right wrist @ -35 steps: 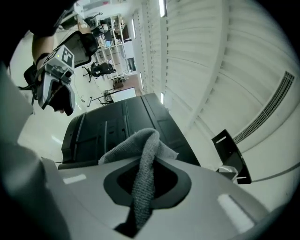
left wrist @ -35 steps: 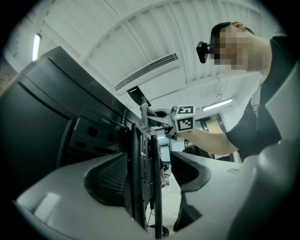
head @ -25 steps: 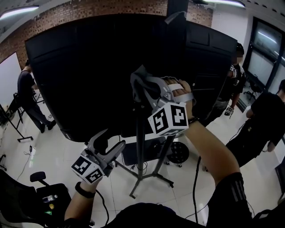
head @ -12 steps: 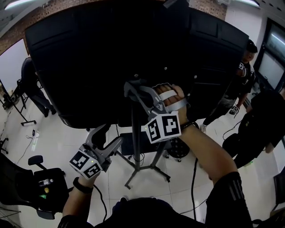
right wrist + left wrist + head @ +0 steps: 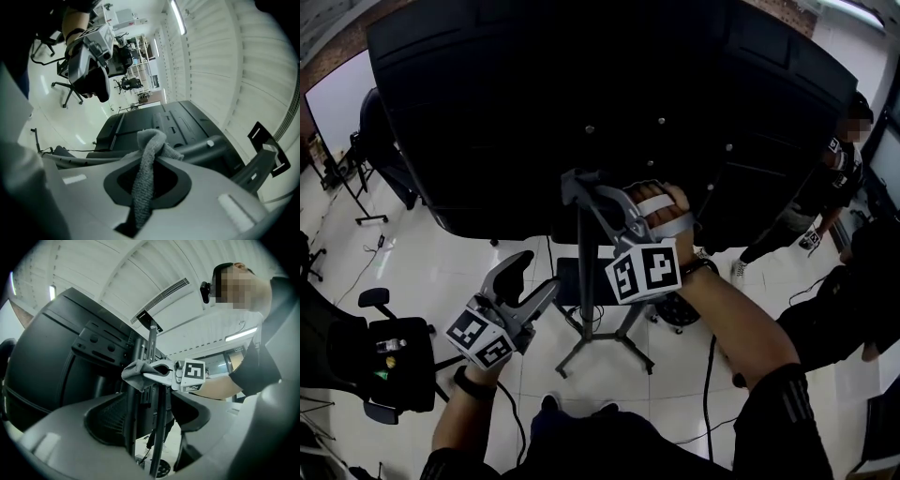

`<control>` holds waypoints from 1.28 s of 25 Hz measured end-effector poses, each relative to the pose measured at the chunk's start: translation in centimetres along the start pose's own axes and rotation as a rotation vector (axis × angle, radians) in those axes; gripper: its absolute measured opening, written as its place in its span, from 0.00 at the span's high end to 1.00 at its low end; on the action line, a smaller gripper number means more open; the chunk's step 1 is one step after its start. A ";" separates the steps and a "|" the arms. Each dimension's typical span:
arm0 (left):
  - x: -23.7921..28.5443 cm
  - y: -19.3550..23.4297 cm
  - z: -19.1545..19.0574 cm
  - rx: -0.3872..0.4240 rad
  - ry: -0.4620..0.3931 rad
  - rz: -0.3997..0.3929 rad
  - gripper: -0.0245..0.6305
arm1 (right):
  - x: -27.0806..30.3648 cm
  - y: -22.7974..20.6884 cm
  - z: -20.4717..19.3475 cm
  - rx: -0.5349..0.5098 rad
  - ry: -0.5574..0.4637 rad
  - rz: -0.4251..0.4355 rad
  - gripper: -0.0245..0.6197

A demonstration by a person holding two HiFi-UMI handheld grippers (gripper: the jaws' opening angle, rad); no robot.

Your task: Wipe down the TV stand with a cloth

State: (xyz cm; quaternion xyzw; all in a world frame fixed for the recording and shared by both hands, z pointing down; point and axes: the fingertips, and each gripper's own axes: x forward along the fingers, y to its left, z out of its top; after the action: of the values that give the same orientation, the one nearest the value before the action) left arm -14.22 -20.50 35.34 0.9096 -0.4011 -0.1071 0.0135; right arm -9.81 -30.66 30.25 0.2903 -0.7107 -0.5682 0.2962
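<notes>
**Head view:** A big black TV (image 5: 534,103) shows its back, carried on the TV stand (image 5: 586,281). The stand's slim pole rises upright from splayed legs on the white tiled floor (image 5: 469,272). The right tool (image 5: 574,183) reaches level to the pole just under the screen's lower edge, with the right hand (image 5: 670,211) behind it. The left tool (image 5: 534,278) sits lower and left of the pole, near it but apart. An office chair (image 5: 394,366) stands at far left.

**Left gripper view:** The left tool's jaws stand apart, released, with nothing between the pads. The pole shows beyond, through the gap. Higher on the pole, the grey cloth (image 5: 135,373) is bunched at the right tool's tip and lies against the pole, just below the TV's mounting bracket (image 5: 105,345).

**Right gripper view:** The right tool is clenched on the cloth. The cloth runs as a long twisted strip along the line of the jaws, from the tool's throat out to the tips. There it balls up against the pole, whose long axis crosses the tips.
</notes>
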 end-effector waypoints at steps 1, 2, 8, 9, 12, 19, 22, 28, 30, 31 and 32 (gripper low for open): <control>-0.1 -0.2 -0.4 -0.005 0.006 0.004 0.48 | 0.2 0.9 -0.1 -0.002 -0.001 0.015 0.94; -0.1 -0.2 -0.9 -0.009 0.013 0.006 0.48 | 0.4 1.6 -0.2 -0.003 -0.004 0.022 0.94; -0.2 0.0 -2.8 -0.031 0.058 -0.011 0.48 | 0.9 4.8 -0.4 0.011 0.003 0.038 0.94; -0.3 0.1 -3.0 -0.032 0.062 -0.018 0.48 | 0.9 5.3 -0.6 0.016 0.010 0.043 0.94; -0.2 0.2 -3.5 -0.035 0.076 -0.042 0.49 | 1.1 6.8 -1.0 0.041 0.038 0.064 0.94; -0.6 1.0 -6.6 -0.056 0.146 -0.089 0.49 | 1.7 11.5 -1.5 0.076 0.107 0.128 0.94; -0.7 1.4 -8.7 -0.062 0.165 -0.115 0.48 | 1.9 14.0 -2.2 0.132 0.126 0.155 0.94; -1.2 1.6 -13.7 -0.130 0.233 -0.148 0.44 | 2.4 19.4 -3.6 0.218 0.173 0.200 0.94; -1.4 1.8 -15.5 -0.143 0.261 -0.148 0.44 | 2.5 21.0 -3.8 0.246 0.183 0.209 0.94; -1.5 1.9 -16.3 -0.155 0.269 -0.143 0.43 | 2.6 21.8 -3.9 0.257 0.189 0.216 0.94; -1.6 2.1 -17.1 -0.173 0.274 -0.136 0.41 | 2.6 22.7 -4.2 0.268 0.194 0.225 0.94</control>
State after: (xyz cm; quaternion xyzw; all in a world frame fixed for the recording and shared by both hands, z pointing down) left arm -13.30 -21.83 52.57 0.9363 -0.3222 -0.0169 0.1387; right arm -10.15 -31.06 53.49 0.2990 -0.7761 -0.4013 0.3837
